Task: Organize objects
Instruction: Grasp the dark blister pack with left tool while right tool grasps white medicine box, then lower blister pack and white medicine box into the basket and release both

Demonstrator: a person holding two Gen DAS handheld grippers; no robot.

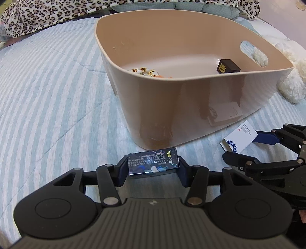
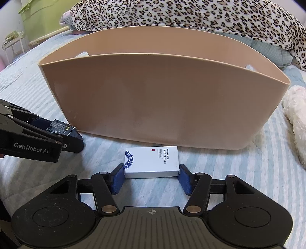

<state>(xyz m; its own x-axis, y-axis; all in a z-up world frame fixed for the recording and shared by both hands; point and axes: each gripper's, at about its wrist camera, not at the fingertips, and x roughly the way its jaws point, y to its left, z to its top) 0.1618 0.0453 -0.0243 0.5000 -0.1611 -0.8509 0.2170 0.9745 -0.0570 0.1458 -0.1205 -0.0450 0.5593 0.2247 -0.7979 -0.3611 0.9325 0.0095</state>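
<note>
A tan plastic bin point(image 1: 191, 107) stands on the striped bed; it also fills the right wrist view point(image 2: 153, 99). Inside it lie a small black box with gold print point(image 1: 227, 66) and a leopard-patterned item point(image 1: 145, 71). My left gripper point(image 1: 153, 166) is shut on a dark blue printed box point(image 1: 153, 162), just in front of the bin's near wall; that box also shows in the right wrist view point(image 2: 59, 129). My right gripper point(image 2: 151, 172) has its pads against both ends of a white box with blue print point(image 2: 153, 161), which rests on the bed and also shows in the left wrist view point(image 1: 239, 138).
A leopard-print blanket point(image 2: 191, 17) lies bunched behind the bin. A white fluffy toy point(image 2: 296, 118) lies to the bin's right. The blue-and-white striped bedcover point(image 1: 47, 95) stretches to the left. The two grippers are close side by side.
</note>
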